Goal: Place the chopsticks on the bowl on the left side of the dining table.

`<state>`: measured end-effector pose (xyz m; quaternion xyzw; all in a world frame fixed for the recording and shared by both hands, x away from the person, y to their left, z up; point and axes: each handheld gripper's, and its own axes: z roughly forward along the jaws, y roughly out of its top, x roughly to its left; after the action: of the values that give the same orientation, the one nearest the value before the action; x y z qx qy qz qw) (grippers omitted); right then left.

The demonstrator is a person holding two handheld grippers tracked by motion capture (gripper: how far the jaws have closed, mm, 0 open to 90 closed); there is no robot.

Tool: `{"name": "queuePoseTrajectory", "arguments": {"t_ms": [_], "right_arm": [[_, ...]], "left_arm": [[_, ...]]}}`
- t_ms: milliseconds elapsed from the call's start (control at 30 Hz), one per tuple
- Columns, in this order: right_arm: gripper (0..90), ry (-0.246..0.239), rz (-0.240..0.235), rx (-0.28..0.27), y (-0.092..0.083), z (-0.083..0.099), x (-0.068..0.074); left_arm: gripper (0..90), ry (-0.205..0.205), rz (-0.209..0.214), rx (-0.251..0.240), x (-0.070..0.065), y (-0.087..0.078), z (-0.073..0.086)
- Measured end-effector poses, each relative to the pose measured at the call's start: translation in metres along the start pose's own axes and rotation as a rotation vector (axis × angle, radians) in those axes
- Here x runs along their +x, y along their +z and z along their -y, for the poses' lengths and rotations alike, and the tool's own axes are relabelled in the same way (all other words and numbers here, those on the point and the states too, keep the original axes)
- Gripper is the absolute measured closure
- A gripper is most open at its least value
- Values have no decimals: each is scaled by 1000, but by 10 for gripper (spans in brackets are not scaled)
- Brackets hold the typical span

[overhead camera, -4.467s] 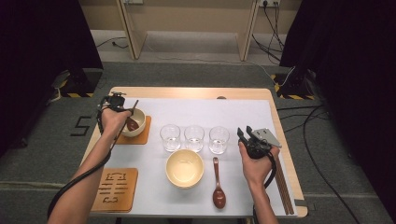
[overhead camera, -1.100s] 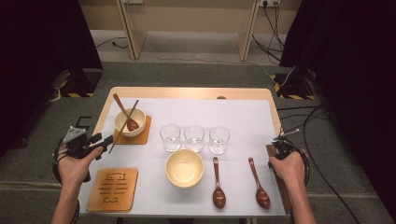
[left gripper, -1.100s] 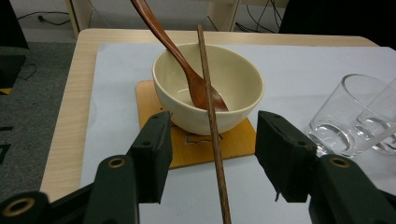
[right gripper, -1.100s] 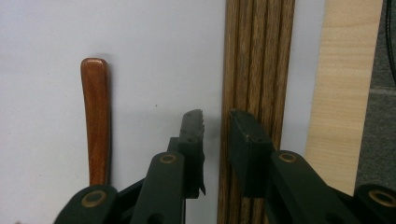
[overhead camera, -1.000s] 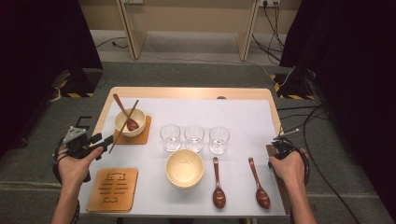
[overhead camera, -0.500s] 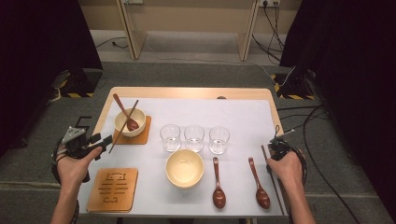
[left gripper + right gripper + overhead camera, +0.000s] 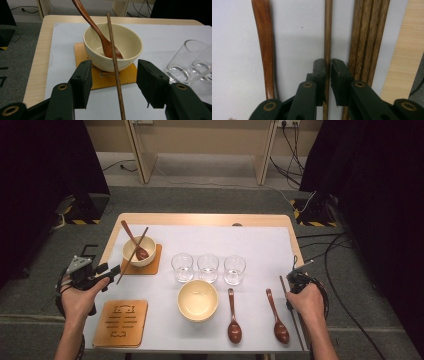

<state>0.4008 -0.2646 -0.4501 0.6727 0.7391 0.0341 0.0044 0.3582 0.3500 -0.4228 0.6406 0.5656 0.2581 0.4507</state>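
The right gripper (image 7: 298,279) is hovering low at the right edge of the pale wooden worktop (image 7: 200,219), just inside the rim of the white paper sheet (image 7: 260,245) that is covering it. Its fingers (image 7: 320,68) have just been closing and are now pinching a single thin brown wooden chopstick (image 7: 327,37) lying flat on the sheet. A bundle of further brown chopsticks (image 7: 368,37) is lying just beside it toward the worktop's bare edge, and a dark red-brown wooden spoon (image 7: 263,42) is lying parallel on the other side with an open strip of paper between.

The left gripper (image 7: 102,272) is hanging at the left edge of the worktop, its fingers (image 7: 81,81) standing wide apart on either side of a second brown chopstick (image 7: 115,60) without touching it. That chopstick is leaning on the rim of a cream ceramic bowl (image 7: 130,40), which is sitting on a square orange-brown wooden coaster (image 7: 82,50) and holding another wooden spoon (image 7: 100,37).

Across the middle, three clear drinking glasses (image 7: 208,267) are standing in a row. In front of them are sitting an empty cream bowl (image 7: 197,300) and a further dark spoon (image 7: 233,317), and the far half of the sheet is lying open.
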Motion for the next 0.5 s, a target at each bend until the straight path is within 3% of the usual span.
{"name": "queuePoseTrajectory", "arguments": {"t_ms": [167, 433, 500], "right_arm": [[852, 3, 20, 8, 0, -1, 2], [854, 19, -6, 2, -1, -3, -1], [854, 3, -6, -14, -2, -4, -2]], "left_arm": [[455, -2, -2, 0, 1, 0, 0], [455, -4, 0, -1, 1, -1, 1], [454, -5, 0, -3, 1, -1, 1]]}}
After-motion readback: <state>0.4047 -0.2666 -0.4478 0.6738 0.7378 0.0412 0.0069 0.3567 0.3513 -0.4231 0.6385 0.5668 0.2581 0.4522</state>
